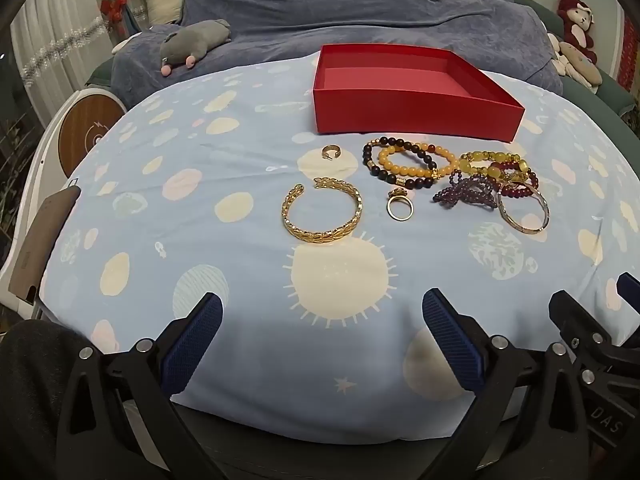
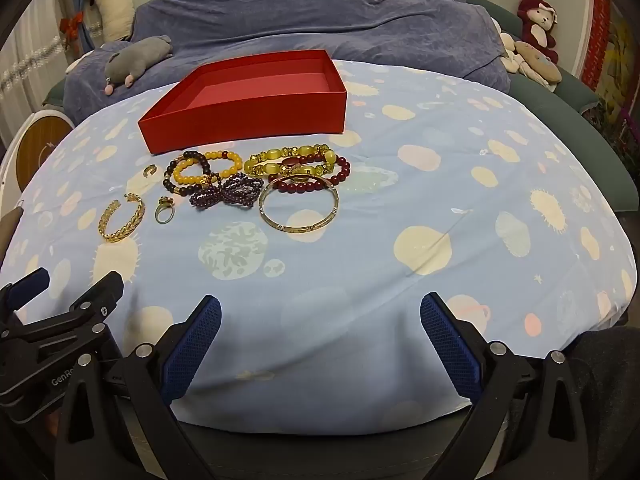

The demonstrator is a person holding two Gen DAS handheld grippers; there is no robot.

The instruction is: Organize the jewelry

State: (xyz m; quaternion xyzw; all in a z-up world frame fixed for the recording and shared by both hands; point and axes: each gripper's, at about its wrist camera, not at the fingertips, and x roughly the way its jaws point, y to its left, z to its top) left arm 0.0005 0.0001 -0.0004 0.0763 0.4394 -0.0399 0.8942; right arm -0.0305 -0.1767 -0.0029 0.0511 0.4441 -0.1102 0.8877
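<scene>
Though near box (image 1: pixel 412 114), beads (image 1: pixel 404 162) clear.

The left claw (image 1: pixel 322 340) hangs wide apart above the planet-print sheet (image 1: pixel 200 240). Ahead lie a gold cuff (image 1: pixel 322 210), two rings, tangled bead bracelets (image 1: pixel 452 172), and beyond them the red box (image 1: pixel 412 114).

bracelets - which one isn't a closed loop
The gold leaf-pattern cuff, lying farthest left, apart from the pile: it has a gap at its far side. The beaded ones and the thin bangle are closed.

Jewelry (image 1: pixel 440 184) loose beside open red box (image 1: pixel 408 108).
</scene>
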